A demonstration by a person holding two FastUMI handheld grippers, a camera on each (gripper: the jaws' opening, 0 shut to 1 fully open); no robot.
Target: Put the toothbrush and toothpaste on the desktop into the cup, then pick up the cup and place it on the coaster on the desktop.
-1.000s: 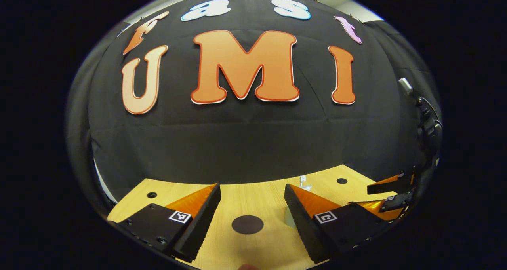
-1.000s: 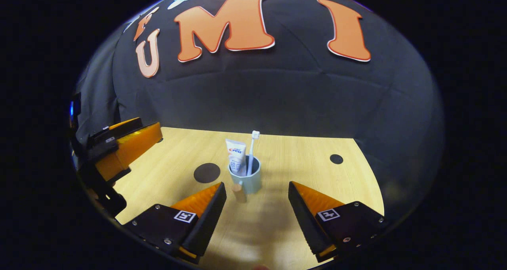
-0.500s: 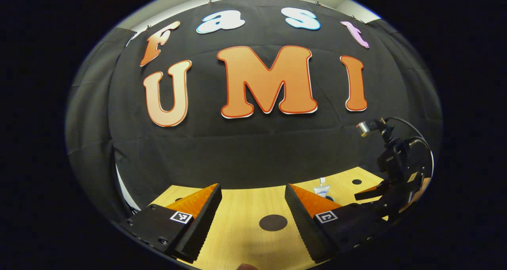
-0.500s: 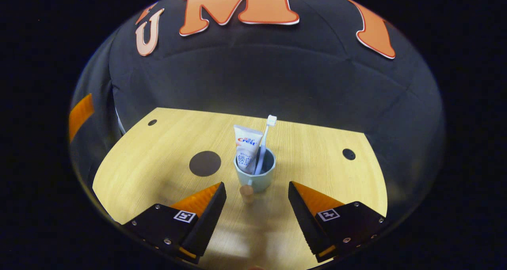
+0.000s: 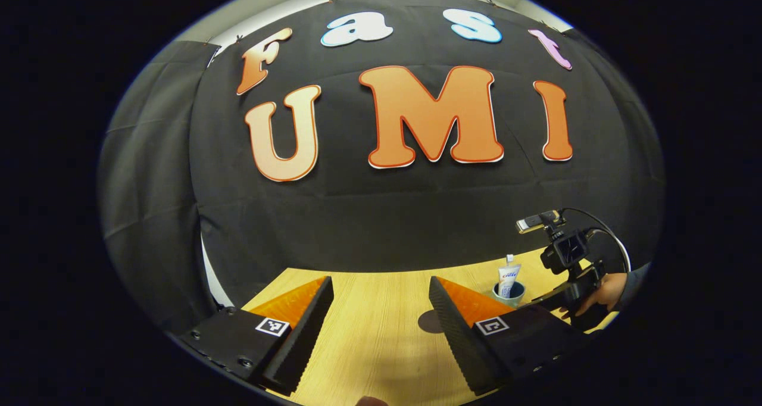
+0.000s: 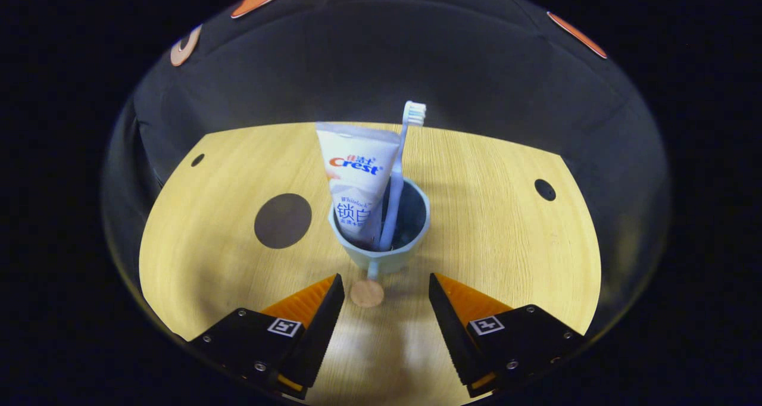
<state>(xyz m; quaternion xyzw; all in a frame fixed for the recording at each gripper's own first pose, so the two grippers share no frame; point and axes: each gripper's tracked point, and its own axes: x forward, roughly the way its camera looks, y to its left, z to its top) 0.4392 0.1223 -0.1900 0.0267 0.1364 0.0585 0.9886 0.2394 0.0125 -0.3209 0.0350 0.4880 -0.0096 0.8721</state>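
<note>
Right gripper (image 6: 384, 287) is wide open, lined up to grab the cup (image 6: 381, 239); toothbrush (image 6: 400, 174) and toothpaste (image 6: 356, 180) stand inside, coaster (image 6: 283, 220) waits beside

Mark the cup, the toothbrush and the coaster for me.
cup (image 6: 397, 257): right gripper view, on its pale blue front wall below the rim.
toothbrush (image 6: 414, 113): right gripper view, on the white bristle head.
coaster (image 6: 283, 221): right gripper view, on the middle of the dark round disc.
</note>
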